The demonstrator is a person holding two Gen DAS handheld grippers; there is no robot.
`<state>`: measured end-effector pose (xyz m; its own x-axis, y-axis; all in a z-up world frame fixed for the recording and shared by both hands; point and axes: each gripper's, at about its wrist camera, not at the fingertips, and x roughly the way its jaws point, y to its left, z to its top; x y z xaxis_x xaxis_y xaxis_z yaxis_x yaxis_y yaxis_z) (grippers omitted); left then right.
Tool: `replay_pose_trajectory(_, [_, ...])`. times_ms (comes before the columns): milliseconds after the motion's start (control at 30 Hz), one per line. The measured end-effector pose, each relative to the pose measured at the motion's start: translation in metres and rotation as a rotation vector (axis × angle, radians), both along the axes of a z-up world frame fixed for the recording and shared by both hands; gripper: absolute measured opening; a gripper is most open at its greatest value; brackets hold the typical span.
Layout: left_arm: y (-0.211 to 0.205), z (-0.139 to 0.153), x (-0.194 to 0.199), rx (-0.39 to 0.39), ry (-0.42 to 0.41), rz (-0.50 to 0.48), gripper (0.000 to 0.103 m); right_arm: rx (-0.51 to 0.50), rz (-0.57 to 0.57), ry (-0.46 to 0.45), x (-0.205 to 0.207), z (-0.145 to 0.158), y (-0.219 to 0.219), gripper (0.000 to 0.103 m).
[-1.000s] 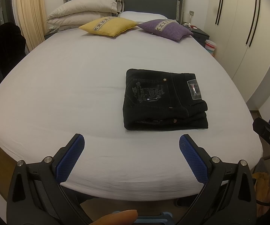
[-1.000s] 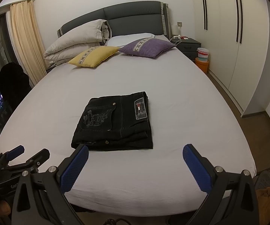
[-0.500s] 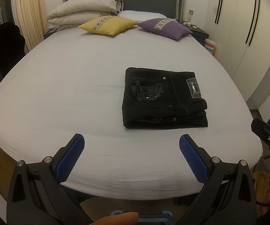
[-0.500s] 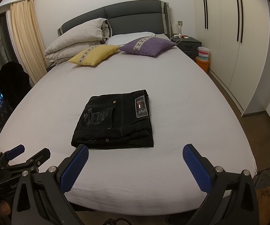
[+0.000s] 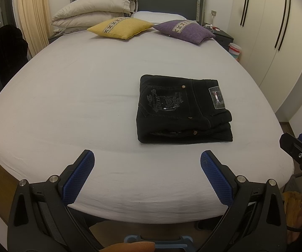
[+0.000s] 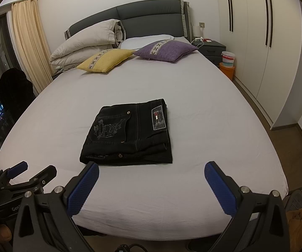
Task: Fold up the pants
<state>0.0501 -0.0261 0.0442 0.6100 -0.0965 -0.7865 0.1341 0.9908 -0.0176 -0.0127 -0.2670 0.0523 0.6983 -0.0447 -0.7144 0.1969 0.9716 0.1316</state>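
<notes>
Currently, the black pants lie folded into a compact rectangular stack on the white sheet of the bed. In the left wrist view the stack sits toward 1 o'clock from frame centre; in the right wrist view it sits near centre, just beyond the claw tips.

Stack condition:
- The top layer shows a back pocket with pale embroidery and a rectangular brand patch near the waistband edge.
- Several layers are visible along the near edge, with metal rivets showing between them.
- The right-hand edge is slightly uneven; the layers do not align exactly.

Claw state:
- The left claw is spread wide, its blue-padded fingers well apart. It holds nothing and hovers over the foot edge of the bed, clear of the pants.
- The right claw is likewise spread wide and empty. Its left finger tip appears just in front of the stack's near-left corner; contact cannot be determined.
- Each claw is partly visible in the other camera: the right unit at 3 o'clock in the left wrist view, the left unit at 8 o'clock in the right wrist view.

Surroundings:
- At 12 o'clock, by the dark grey headboard, lie a yellow cushion, a purple cushion and a folded beige duvet.
- A white wardrobe stands at 2 o'clock, a cream curtain at 10 o'clock.
</notes>
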Motion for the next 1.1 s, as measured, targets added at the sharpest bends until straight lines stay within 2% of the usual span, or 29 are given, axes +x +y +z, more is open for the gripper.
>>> replay_pose_trajectory(1100, [0.0018,-0.0039,-0.0022,0.009,0.004,0.007,0.103,0.001,0.003,0.005,-0.0007,-0.0050,-0.0004,0.103])
